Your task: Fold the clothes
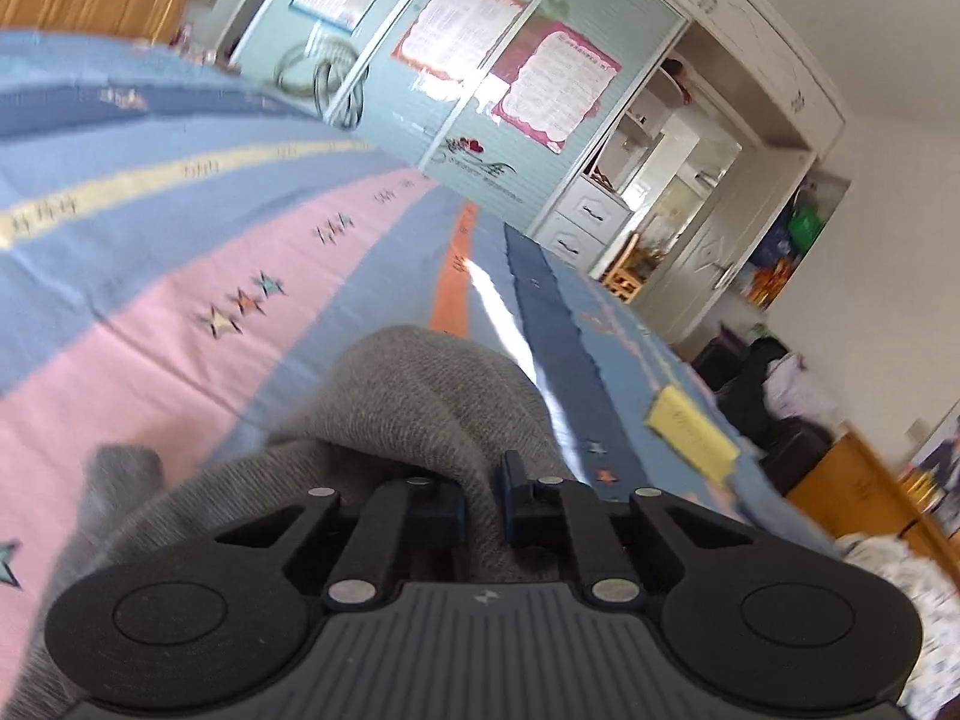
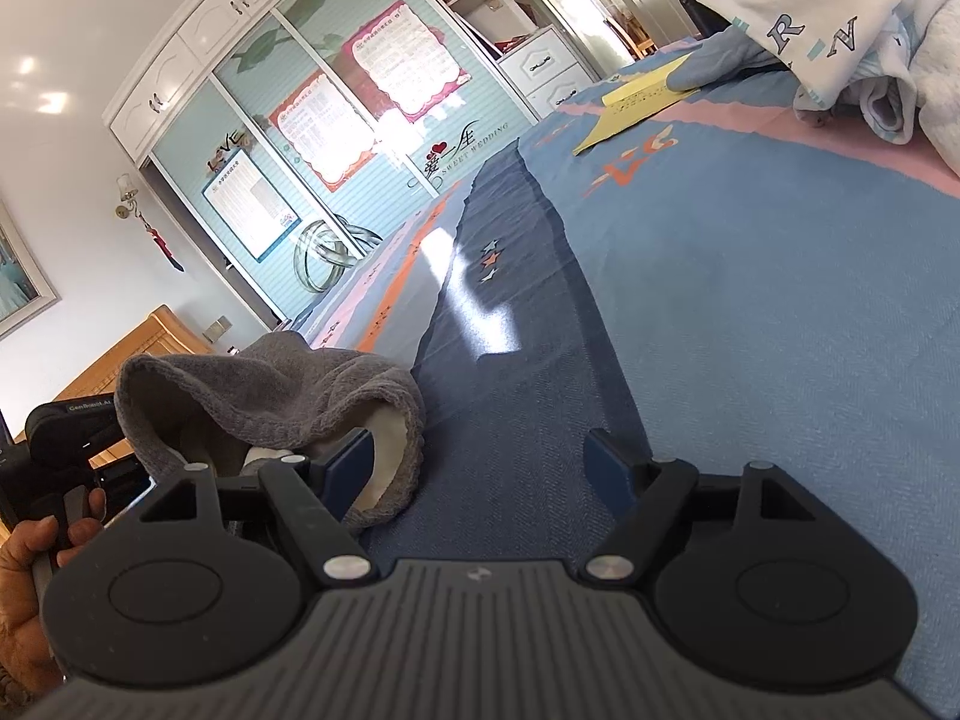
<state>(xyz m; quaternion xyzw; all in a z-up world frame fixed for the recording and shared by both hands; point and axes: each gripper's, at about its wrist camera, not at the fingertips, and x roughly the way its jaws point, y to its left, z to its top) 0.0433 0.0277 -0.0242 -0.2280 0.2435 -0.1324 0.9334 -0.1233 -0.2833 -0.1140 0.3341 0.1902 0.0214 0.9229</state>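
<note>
**Grey knit pinched, fold barely begun**

While the grey knit garment (image 1: 414,396) is bunched and lifted in a loose hump rather than laid flat, the folding looks to be at an early stage: no neat crease or stacked layer shows, so smoothing and every fold seem left to do.

Nearest in the left wrist view, the left tongs (image 1: 485,501) are pressed almost together, pinching a ridge of the grey fabric between the pads. In the right wrist view a hand (image 2: 36,546) grips that tool's handle at the lower left, and the garment hangs from it, its pale lining showing. The tool points slightly downward over the bed (image 1: 180,312).

The right tongs (image 2: 489,468) stand spread wide and empty; one finger sits just beside the garment's hem, the other over the dark blue stripe of the bedspread, also angled gently down.

Farther along, a yellow booklet (image 2: 636,99) lies near the bed's far edge, and a white lettered quilt (image 2: 798,6) is heaped toward the far right corner.
</note>
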